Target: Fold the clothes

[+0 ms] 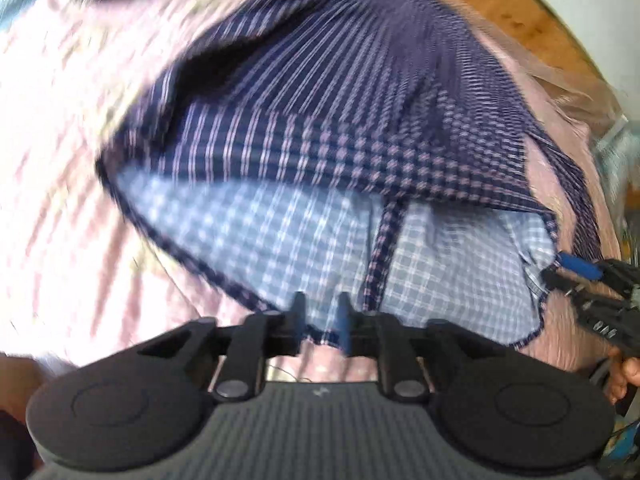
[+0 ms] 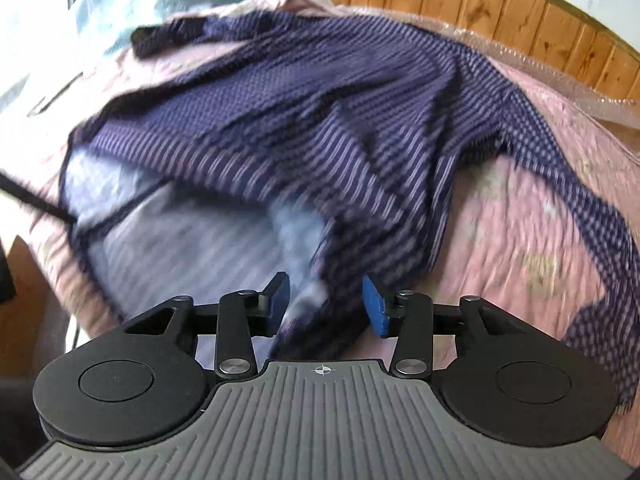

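While the left gripper points down at the bed, its two short fingers stand a little apart with the hem of the checked shirt in the gap. The pictures are smeared, so I cannot tell if the pads press on the cloth or only stand beside it.

In the right wrist view, the right gripper has its blue pads set wider. A fold of the shirt hangs between them. The cloth does not seem to touch either pad, so these tongs look open.

The shirt is dark blue with thin pale lines. It lies spread on a pink bedcover. Its near edge is lifted, so the light blue inside shows. One dark strip of cloth runs down across that pale inside.

Far to the right of the left wrist view, the other gripper shows at the shirt's corner, and part of a hand is cut off by the edge.

Behind the bed runs a wooden board wall. A clear plastic sheet lies along it, and the top of the shirt is too blurred to make out.
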